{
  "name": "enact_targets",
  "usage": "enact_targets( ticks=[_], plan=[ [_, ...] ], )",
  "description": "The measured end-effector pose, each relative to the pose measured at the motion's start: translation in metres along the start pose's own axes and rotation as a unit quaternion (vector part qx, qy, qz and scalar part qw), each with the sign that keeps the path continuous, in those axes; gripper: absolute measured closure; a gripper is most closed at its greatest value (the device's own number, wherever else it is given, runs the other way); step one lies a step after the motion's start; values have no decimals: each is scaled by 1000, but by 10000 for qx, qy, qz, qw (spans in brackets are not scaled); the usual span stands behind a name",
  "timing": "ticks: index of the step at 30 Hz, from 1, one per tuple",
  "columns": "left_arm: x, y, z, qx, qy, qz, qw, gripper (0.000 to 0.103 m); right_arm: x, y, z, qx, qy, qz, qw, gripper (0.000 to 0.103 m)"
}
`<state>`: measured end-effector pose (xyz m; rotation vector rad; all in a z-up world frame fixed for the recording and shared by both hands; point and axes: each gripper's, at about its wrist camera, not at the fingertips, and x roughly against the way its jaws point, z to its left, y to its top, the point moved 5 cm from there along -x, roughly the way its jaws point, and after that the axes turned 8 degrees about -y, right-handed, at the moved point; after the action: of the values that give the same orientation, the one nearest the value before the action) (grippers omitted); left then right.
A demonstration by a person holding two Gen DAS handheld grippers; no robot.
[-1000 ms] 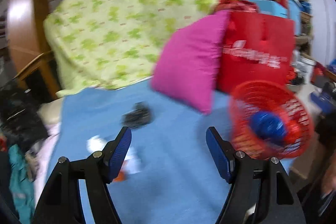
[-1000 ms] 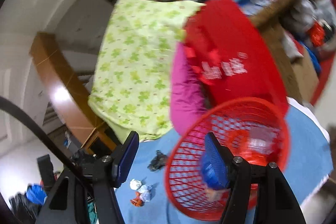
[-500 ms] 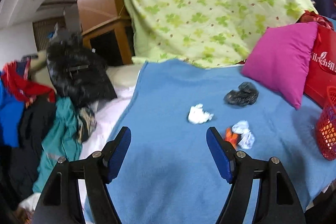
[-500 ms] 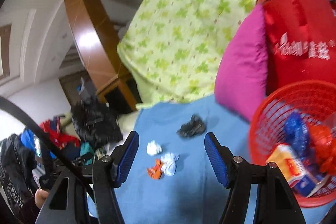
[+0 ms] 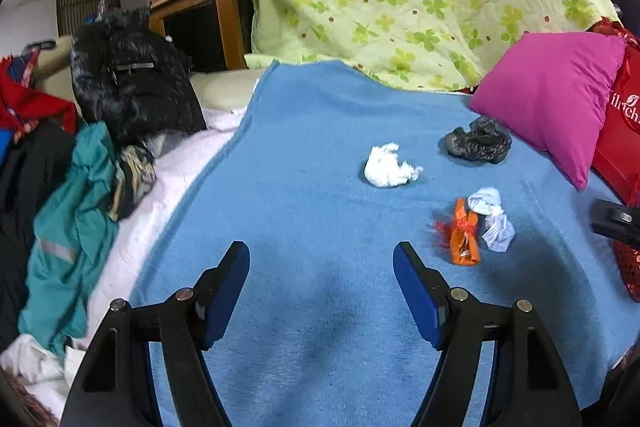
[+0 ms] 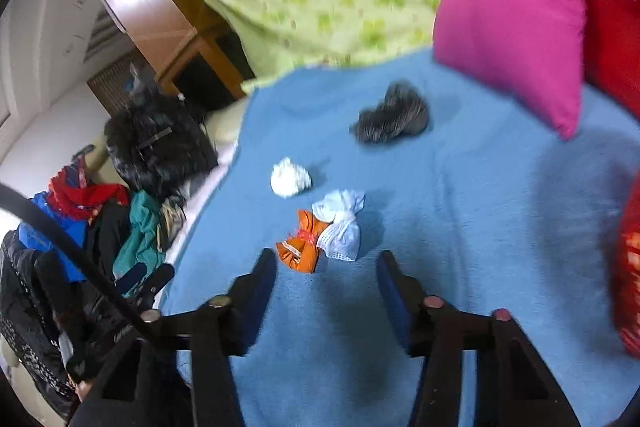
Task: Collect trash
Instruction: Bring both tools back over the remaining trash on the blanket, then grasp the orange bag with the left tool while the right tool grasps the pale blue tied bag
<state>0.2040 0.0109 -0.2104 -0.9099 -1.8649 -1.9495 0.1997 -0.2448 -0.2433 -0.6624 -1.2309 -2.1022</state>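
Blue blanket (image 5: 320,155) w/ trash: white wad (image 5: 386,169) at 12, orange wrapper (image 5: 464,237) at 2. Red basket (image 5: 628,267) cut off at 3. Left gripper (image 5: 322,277) released, empty; right gripper (image 6: 326,285) closing, nothing between.

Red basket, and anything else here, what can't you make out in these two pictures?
- Red basket: left wrist view, cut off by the right edge, contents unseen; right wrist view, a blurred red smear.
- Dark crumpled piece: right wrist view, motion-blurred.
- Red bag lettering: left wrist view, cut by the edge.
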Motion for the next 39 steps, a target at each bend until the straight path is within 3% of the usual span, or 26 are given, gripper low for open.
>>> enact_targets(
  ticks=[5, 11, 13, 15, 17, 23, 30, 32, 36, 38, 39],
  plan=[
    [-16, -2, 2, 202, -205, 165, 9995, 28, -69, 18, 1, 32, -171, 529, 9984, 60],
    [-28, -3, -3, 183, -266, 301, 9990, 28, -115, 26, 2, -51, -257, 783, 9966, 60],
    [-31, -3, -7, 147, -318, 345, 9988, 28, -123, 24, 3, -58, -301, 906, 9954, 66],
    [-34, -2, -10, 126, -333, 369, 9987, 28, -122, 22, 2, 6, -418, 895, 9951, 75],
    [-38, -1, -16, 124, -405, 395, 9983, 28, -112, 23, 0, 49, -448, 825, 9956, 77],
    [-57, 8, -53, -69, -716, 541, 9959, 28, -65, 26, -26, -196, -454, 602, 9970, 77],
    [-96, 15, -92, -17, -1099, 879, 9900, 28, -44, 11, -48, -165, -795, 777, 9937, 77],
    [-103, 12, -99, -23, -1189, 1015, 9877, 32, -43, 8, -51, -147, -854, 843, 9927, 77],
    [-111, 5, -107, -83, -1289, 1187, 9845, 52, -43, 5, -60, -156, -907, 935, 9914, 77],
    [-115, 1, -108, -77, -1328, 1295, 9826, 68, -44, 3, -61, -162, -915, 975, 9909, 77],
    [-116, -1, -108, -97, -1337, 1340, 9819, 68, -44, 3, -60, -157, -915, 992, 9907, 77]
  ],
)
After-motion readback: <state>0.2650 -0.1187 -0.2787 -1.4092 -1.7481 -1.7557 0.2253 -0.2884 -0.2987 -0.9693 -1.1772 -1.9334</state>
